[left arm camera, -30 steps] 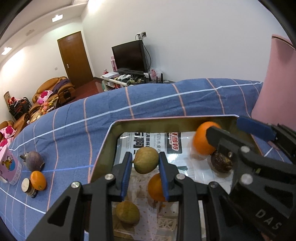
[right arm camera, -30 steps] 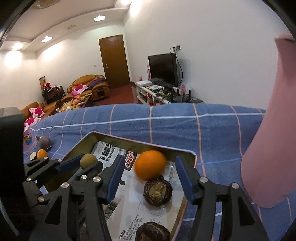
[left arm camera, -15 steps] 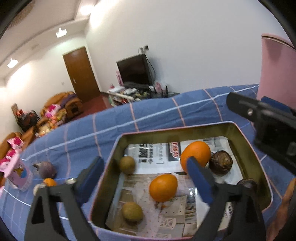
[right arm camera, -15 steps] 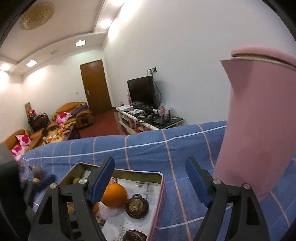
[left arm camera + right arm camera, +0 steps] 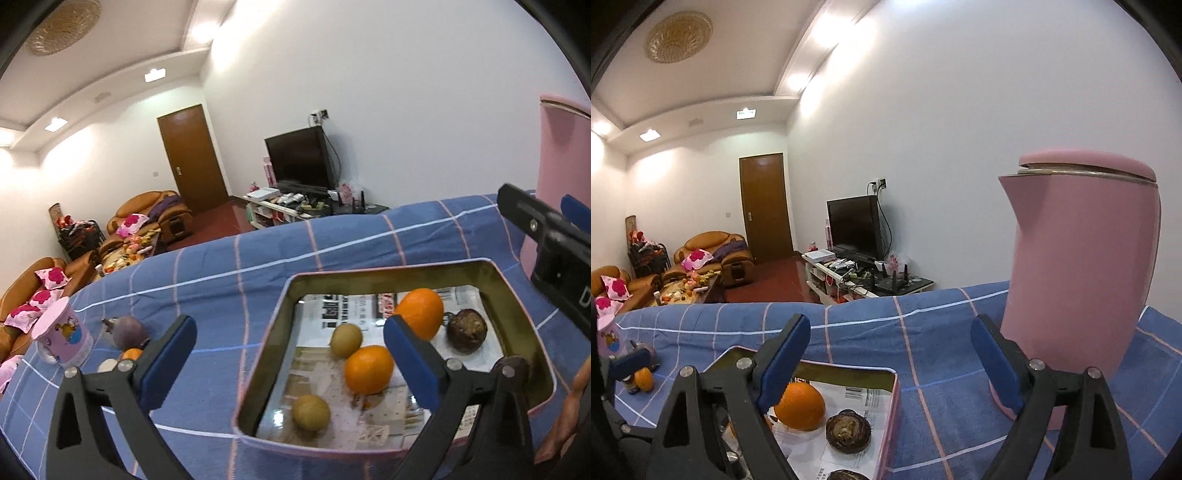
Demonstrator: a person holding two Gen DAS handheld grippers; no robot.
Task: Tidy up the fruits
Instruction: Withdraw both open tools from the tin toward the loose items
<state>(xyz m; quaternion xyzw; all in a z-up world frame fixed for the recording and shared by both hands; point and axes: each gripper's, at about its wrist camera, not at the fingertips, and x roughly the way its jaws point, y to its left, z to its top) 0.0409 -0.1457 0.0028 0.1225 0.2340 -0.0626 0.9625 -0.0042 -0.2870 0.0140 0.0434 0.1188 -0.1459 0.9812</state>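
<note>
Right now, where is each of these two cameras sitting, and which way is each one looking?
Left wrist: on the left hand-held gripper, above the table, looking down at the tin tray of fruit; its open blue fingers show.
Right wrist: on the right hand-held gripper, aimed at the pink kettle; its open fingers show.
Shared: tray, far orange, checked cloth, TV.

From the left wrist we look down past its fingers into the tin tray [image 5: 517, 288]. From the right wrist we face level toward the pink kettle [image 5: 1082, 266]. Both views share the tray and the television [image 5: 299, 162].
</note>
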